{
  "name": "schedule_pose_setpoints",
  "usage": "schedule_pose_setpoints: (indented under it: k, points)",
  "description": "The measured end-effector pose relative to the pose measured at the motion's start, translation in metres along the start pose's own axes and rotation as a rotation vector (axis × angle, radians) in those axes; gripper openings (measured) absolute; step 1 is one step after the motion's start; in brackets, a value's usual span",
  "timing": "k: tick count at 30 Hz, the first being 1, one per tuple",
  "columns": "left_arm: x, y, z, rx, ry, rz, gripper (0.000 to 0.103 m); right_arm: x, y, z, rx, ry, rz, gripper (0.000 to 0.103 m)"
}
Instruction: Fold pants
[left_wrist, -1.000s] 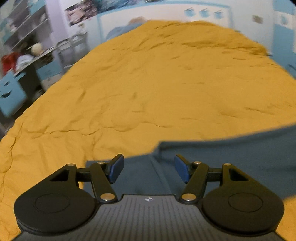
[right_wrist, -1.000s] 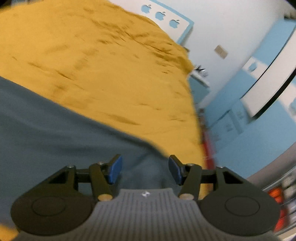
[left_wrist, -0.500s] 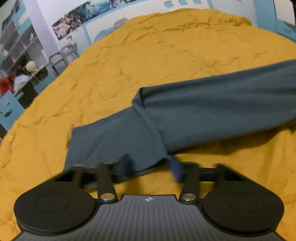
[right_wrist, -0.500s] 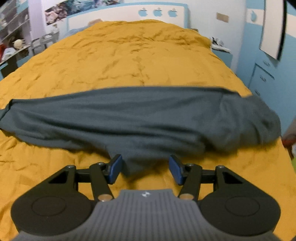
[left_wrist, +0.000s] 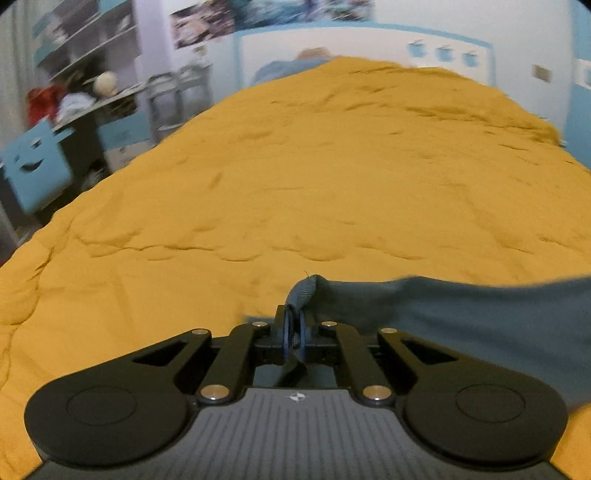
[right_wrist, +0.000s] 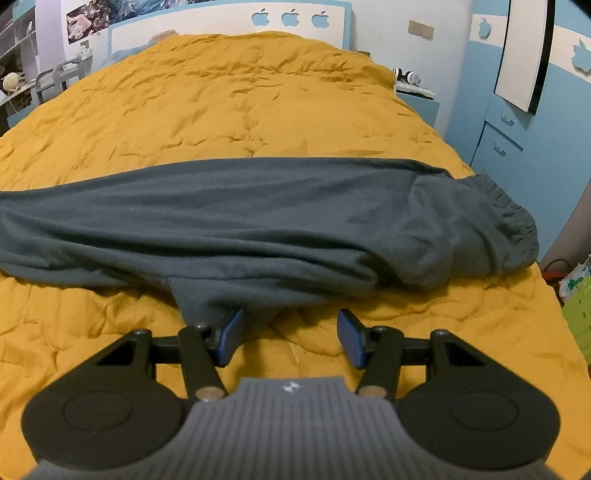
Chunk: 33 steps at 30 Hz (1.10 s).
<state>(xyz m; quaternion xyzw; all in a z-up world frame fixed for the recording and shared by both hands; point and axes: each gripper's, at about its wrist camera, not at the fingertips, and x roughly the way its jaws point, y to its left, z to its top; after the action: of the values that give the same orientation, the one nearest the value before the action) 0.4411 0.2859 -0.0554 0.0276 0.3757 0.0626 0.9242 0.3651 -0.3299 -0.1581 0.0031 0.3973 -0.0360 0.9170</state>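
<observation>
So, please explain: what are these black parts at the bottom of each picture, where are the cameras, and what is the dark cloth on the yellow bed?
There is no robot here. A person holds one hand tool in each hand, and each tool has two fingers with blue pads. A small wide-angle camera sits on each tool and looks forward along the fingers, so the black parts at the bottom are the tool itself.

One picture is from the left tool, the other from the right. On the yellow bedcover lie dark grey-blue pants, stretched across the bed.

The left gripper has just been closing and now pinches an edge of the pants. The right gripper is open and holds nothing; it sits at the near edge of the pants.
</observation>
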Motion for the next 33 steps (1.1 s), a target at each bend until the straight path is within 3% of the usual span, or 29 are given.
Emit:
schedule_pose_setpoints:
  k: [1,5,7,8,10,14,17,22,25,28,31,32,33]
  points:
    - [0.012,0.006,0.005,-0.012,0.027,0.03,0.007,0.001,0.001,0.0,-0.005,0.002,-0.002,0.052]
    - [0.037,0.025,0.007,-0.081,0.072,0.151,0.032,0.003,0.001,-0.001,-0.002,0.011,-0.011,0.052]
    - [0.034,0.035,0.001,-0.134,0.072,0.172,0.044,0.002,0.001,-0.002,-0.005,0.012,-0.019,0.052]
    - [0.03,0.04,-0.001,-0.169,0.073,0.165,0.044,0.001,0.001,-0.002,-0.008,0.011,-0.022,0.052]
    - [0.015,0.05,-0.009,-0.266,0.083,0.115,0.044,-0.003,0.001,-0.003,-0.012,0.008,-0.025,0.052]
    - [-0.016,0.06,-0.04,-0.485,0.118,-0.026,0.06,-0.013,0.004,-0.008,-0.012,0.0,-0.017,0.056]
    - [-0.023,0.068,-0.07,-0.669,0.151,-0.139,0.065,-0.022,0.009,-0.016,0.002,0.001,0.003,0.058]
    - [-0.002,0.082,-0.091,-0.912,0.122,-0.235,0.065,-0.034,0.02,-0.032,0.064,0.008,0.033,0.058]
    - [0.014,0.086,-0.098,-1.005,0.101,-0.259,0.065,-0.034,0.027,-0.033,0.107,0.003,0.032,0.058]
    - [0.025,0.084,-0.101,-1.023,0.079,-0.236,0.049,-0.027,0.033,-0.027,0.126,-0.022,0.018,0.057]
    - [0.026,0.079,-0.107,-1.028,0.053,-0.209,0.018,-0.013,0.037,-0.019,0.125,-0.029,-0.003,0.045]
    - [0.025,0.079,-0.105,-1.014,0.043,-0.206,0.009,-0.007,0.039,-0.017,0.116,-0.025,-0.012,0.039]
    - [0.022,0.077,-0.103,-1.0,0.029,-0.206,0.007,-0.003,0.04,-0.016,0.107,-0.021,-0.02,0.021]
